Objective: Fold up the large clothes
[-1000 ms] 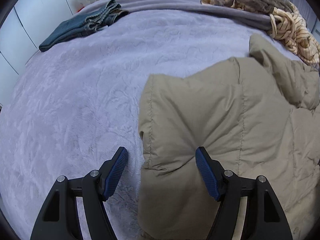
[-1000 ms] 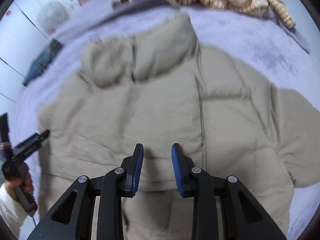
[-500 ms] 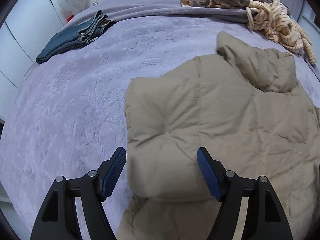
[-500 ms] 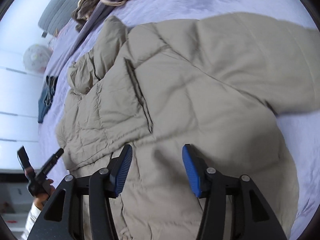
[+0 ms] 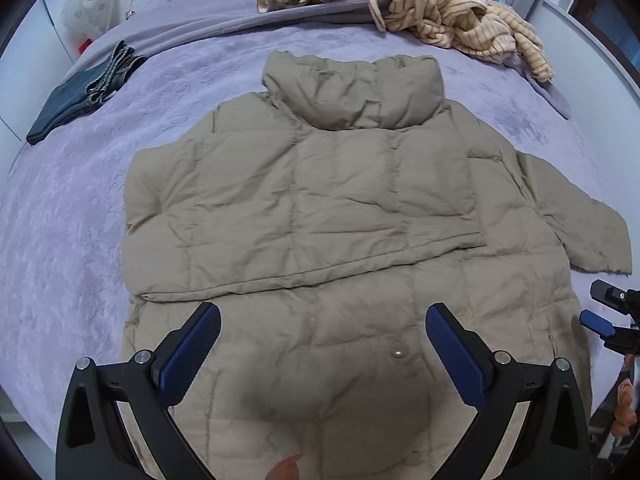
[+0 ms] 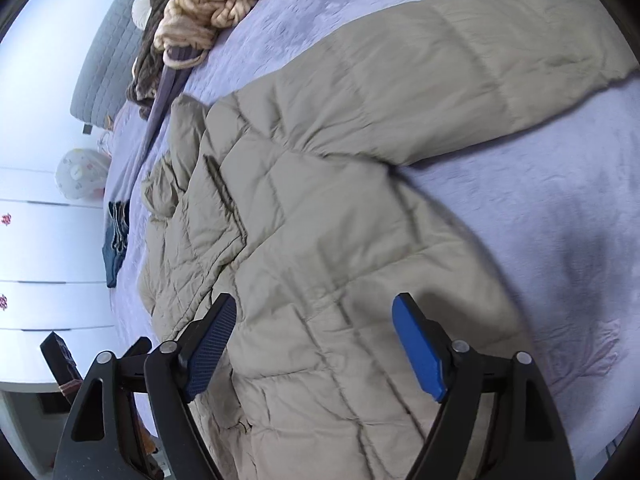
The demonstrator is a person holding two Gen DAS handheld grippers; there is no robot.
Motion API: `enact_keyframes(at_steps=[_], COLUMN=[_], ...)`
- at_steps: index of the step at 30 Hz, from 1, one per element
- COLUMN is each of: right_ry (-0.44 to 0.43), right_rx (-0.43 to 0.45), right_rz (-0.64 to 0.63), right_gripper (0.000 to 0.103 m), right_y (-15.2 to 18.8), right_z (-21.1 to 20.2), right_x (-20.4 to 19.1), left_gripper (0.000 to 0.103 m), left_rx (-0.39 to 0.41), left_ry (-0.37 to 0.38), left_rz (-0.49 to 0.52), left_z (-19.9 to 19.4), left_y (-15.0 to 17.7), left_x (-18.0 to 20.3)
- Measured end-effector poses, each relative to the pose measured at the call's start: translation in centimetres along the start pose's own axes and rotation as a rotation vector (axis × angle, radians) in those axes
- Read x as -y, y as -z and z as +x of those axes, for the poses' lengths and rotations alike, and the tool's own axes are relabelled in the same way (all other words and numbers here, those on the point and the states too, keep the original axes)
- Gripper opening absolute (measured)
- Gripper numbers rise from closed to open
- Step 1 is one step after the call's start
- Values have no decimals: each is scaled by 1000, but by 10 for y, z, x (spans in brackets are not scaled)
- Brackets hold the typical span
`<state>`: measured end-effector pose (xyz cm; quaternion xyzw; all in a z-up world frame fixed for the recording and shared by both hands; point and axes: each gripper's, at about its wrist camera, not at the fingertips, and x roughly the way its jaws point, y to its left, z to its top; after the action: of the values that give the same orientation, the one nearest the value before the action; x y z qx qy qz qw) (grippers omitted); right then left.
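Note:
A large beige puffer jacket (image 5: 328, 208) lies flat on the purple bed cover (image 5: 72, 216), collar at the far end. Its left sleeve is folded across the body; the right sleeve (image 5: 576, 224) sticks out to the right. My left gripper (image 5: 322, 344) is open and empty above the jacket's lower part. In the right wrist view the jacket (image 6: 328, 240) fills the middle and its outstretched sleeve (image 6: 460, 68) runs to the upper right. My right gripper (image 6: 314, 344) is open and empty above the jacket's hem area. It also shows at the right edge of the left wrist view (image 5: 608, 320).
Folded jeans (image 5: 80, 96) lie at the far left of the bed. A heap of striped cream and brown clothes (image 5: 440, 12) lies at the far end, also in the right wrist view (image 6: 200, 12). White cabinets (image 6: 40, 240) stand beyond the bed's left side.
Both grippers have pulled back and opened wider. The left view has swung right, from the jacket's left edge to over its middle. The right gripper let go and swung right.

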<state>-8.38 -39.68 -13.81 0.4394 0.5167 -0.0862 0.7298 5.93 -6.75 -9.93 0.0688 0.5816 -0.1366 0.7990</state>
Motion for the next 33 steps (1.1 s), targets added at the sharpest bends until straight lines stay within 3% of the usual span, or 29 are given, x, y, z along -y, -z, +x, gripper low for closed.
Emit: enact_keyframes(at_steps=[11,19,24,31,33], right_ry=[-48,-85,-200,-469,-502], right_rx=[153,248,305,413,398], right_rz=[167,454,606,766,773], right_gripper=[89,89,89,88,67], right_y=[-41,-84,-112,-143,-149], right_z=[-59,-71,-67,-64,-61], right_x=[101,187,231,250,244], left_gripper=[103,103,103,103,103], left_rx=[-28,-32,-25,-14,-3], left_ry=[41,38,27,12,5], left_rz=[56,47,45,26,16], left_z=[-3,-2,-1,4,3], left_y=[-1,-10,-19,-30,-33], left_x=[83,106,109,103,97])
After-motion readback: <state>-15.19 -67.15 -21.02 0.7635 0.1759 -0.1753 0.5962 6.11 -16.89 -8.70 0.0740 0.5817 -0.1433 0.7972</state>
